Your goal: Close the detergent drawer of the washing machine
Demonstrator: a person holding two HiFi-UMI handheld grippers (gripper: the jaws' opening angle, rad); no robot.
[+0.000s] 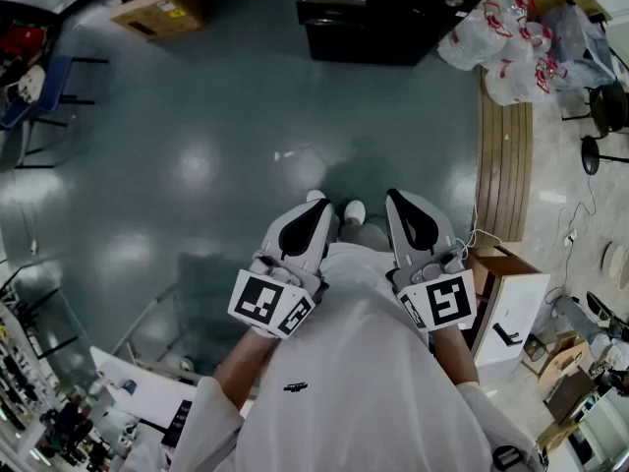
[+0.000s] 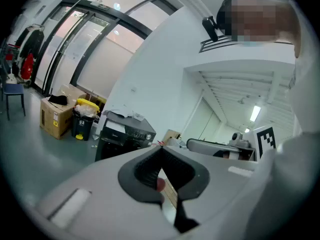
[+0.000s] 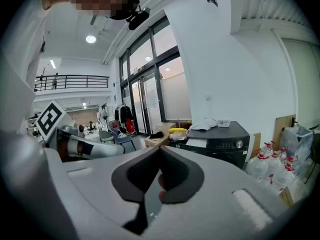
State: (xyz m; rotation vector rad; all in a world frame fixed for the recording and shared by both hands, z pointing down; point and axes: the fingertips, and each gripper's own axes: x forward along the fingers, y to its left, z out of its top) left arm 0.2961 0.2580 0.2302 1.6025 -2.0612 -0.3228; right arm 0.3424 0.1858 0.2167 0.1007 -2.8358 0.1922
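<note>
— Where's the washer?
— Straight ahead of you, across an open stretch of grey-green floor [image 1: 197,116]. The washer [image 1: 393,18] is dark, its front facing you, and it stands well apart from both your hands. A cardboard box [image 1: 157,8] sits to its left and bagged water jugs [image 1: 501,47] to its right.

— And the grippers?
— You hold both close to your chest, side by side, pointing at the washer. The left hand-held gripper [image 1: 319,207] is closed, tips touching, with nothing between them. The right hand-held gripper [image 1: 393,197] is the same: jaws together and empty.

— The drawer?
— Too small to read from here. The right gripper view shows a white patch [image 3: 196,143] at the washer's upper left front. You can't tell whether that is the drawer, nor whether it sits in or out.
</note>
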